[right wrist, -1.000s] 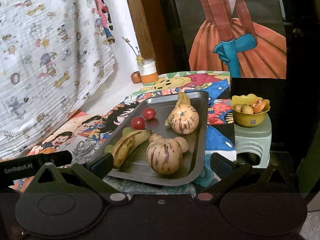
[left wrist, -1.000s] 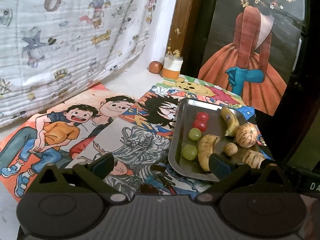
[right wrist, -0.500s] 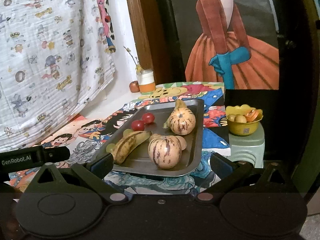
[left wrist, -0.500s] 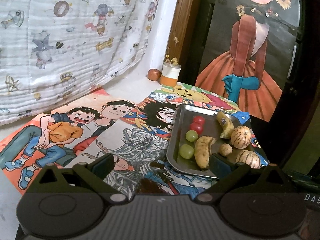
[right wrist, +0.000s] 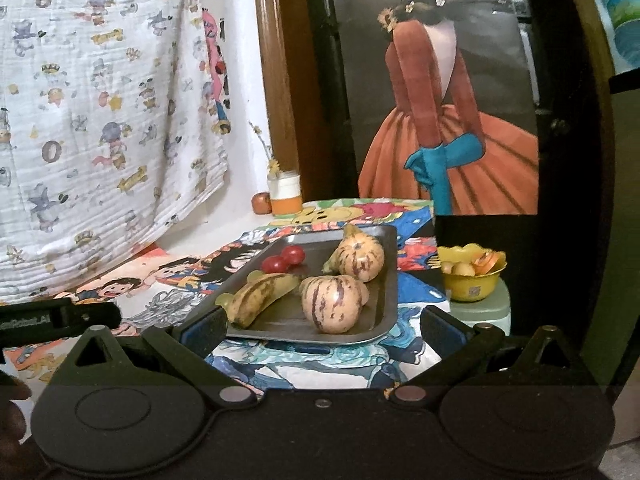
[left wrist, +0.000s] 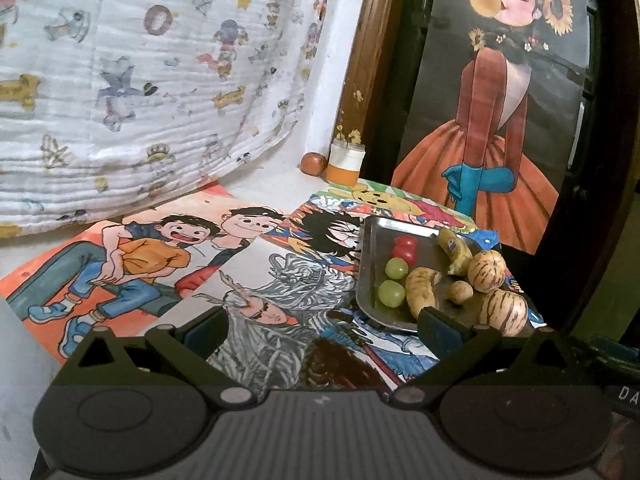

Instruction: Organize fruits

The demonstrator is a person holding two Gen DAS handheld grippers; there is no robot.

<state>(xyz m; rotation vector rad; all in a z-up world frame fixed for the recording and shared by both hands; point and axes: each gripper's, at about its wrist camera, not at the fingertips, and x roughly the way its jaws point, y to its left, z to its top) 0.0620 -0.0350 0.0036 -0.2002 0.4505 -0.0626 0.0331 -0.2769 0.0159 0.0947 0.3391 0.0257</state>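
A steel tray (left wrist: 370, 256) (right wrist: 384, 304) lies on a cartoon-print table cover. On it are two red tomatoes (left wrist: 405, 247) (right wrist: 285, 260), two green grapes (left wrist: 391, 293), two bananas (left wrist: 421, 293) (right wrist: 258, 296), two striped melons (left wrist: 486, 270) (right wrist: 331, 303) and a small brown fruit (left wrist: 460, 292). My left gripper (left wrist: 320, 328) is open and empty, low over the cover, left of the tray's near end. My right gripper (right wrist: 320, 326) is open and empty, just short of the tray's near edge.
A yellow bowl (right wrist: 472, 280) of small fruits stands on a pale green stool (right wrist: 484, 312) to the right of the table. An orange-and-white jar (left wrist: 345, 162) and a round reddish fruit (left wrist: 313, 163) stand at the back by the wall. A patterned cloth (left wrist: 140, 80) hangs on the left.
Both grippers have drawn back and risen, so the tray and its fruits look smaller and farther off. Both stay open and empty. The fruits have not moved.
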